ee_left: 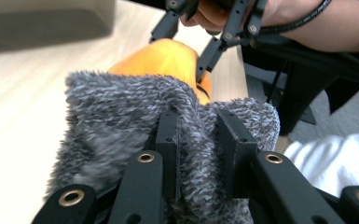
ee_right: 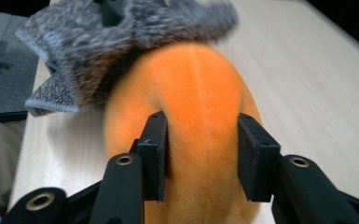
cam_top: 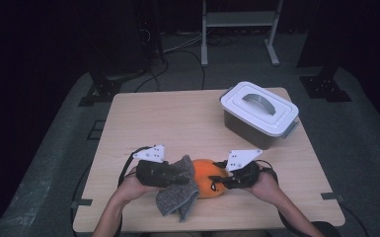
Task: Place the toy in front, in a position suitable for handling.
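Table (cam_top: 143, 118) as seen from the high view: pale wood, with a lidded grey bin (cam_top: 259, 114) at the far right, well apart from the work. Near my edge I hold the left gripper (cam_top: 175, 174) on a grey fuzzy cloth (cam_top: 178, 197) and the right gripper (cam_top: 220, 181) on an orange plush toy (cam_top: 205, 174). The cloth is draped over the toy's left end, and one flap hangs down toward me. I judge I am pulling the cloth one way while the other hand keeps the toy steady — a wrap or an unwrap, I cannot tell which.

Left gripper view: the jaws are pressed nearly together, pinching a fold of the cloth (ee_left: 121, 116) between them, so the fabric bunches up around both pads. The toy (ee_left: 161, 58) sits just beyond the cloth, touching it. The right gripper (ee_left: 205, 46) comes in from the top against the toy's far side.

Right gripper view: the jaws stand partly spread on either flank of the toy (ee_right: 191, 116), and the pads look to dent the plush a little — a light hold, in my judgement. The toy is rounded, soft-napped, bright orange, with a faint seam along its middle. The cloth (ee_right: 98, 46) is a mottled grey knit with a ribbed hem.
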The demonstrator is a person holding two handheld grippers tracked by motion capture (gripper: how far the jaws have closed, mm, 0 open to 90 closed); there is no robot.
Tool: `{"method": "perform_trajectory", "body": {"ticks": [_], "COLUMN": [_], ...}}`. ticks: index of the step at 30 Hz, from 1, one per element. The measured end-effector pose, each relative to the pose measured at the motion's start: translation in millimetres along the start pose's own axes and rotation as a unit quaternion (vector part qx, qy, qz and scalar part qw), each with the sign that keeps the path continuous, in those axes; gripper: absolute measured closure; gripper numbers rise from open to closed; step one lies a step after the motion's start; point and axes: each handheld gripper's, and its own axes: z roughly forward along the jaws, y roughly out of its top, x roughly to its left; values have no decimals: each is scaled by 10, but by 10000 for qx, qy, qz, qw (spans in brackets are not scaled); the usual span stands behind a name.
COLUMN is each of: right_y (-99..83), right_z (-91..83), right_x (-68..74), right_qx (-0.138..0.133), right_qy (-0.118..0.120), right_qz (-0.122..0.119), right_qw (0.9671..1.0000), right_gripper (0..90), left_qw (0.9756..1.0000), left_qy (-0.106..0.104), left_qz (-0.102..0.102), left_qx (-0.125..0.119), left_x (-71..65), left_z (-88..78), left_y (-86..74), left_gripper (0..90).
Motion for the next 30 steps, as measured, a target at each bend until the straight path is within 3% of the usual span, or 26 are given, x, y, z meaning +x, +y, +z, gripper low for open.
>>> {"method": "perform_trajectory", "body": {"ticks": [2,4,6,7,9,10,12,16,18,20,26,28,30], "right_y": [65,90,60,24,-39,-39,-150,-234,-255,-327,-325,-308,-302], "right_z": [-11,-5,45,61,35,35,-17,-118,-141,-138,-23,1,35], "right_x": [-25,-51,-41,-23,-33,-33,-68,-86,-78,-70,-48,-48,-38], "right_qx": [-59,-93,80,62,-53,-53,-88,-130,-121,-97,-8,33,88], "right_qy": [-35,124,270,242,297,297,409,458,427,502,596,537,456], "right_qz": [-221,-321,-422,-460,-277,-277,131,636,678,913,1279,1276,1286], "right_qw": [9997,9994,9987,9986,9992,9992,9990,9968,9967,9945,9900,9904,9906], "right_gripper": [582,581,578,575,552,552,463,363,355,322,252,263,361], "left_qw": [9999,9998,9994,9994,9985,9985,9998,9996,9995,9988,9986,9985,9986], "left_qy": [37,70,281,281,321,321,48,-184,-234,-419,-441,-465,-443], "left_qz": [89,115,176,176,124,124,-49,-136,-160,-170,-109,-102,-91], "left_qx": [-96,-128,40,40,420,420,206,150,153,201,260,261,259], "left_x": [3,4,29,29,62,62,73,50,29,1,-40,-44,-41], "left_z": [-40,-48,-17,-17,113,113,182,205,198,209,241,263,274], "left_y": [87,132,219,219,161,161,61,23,17,5,14,9,5], "left_gripper": [722,722,721,721,721,722,722,718,718,718,713,713,713]}}
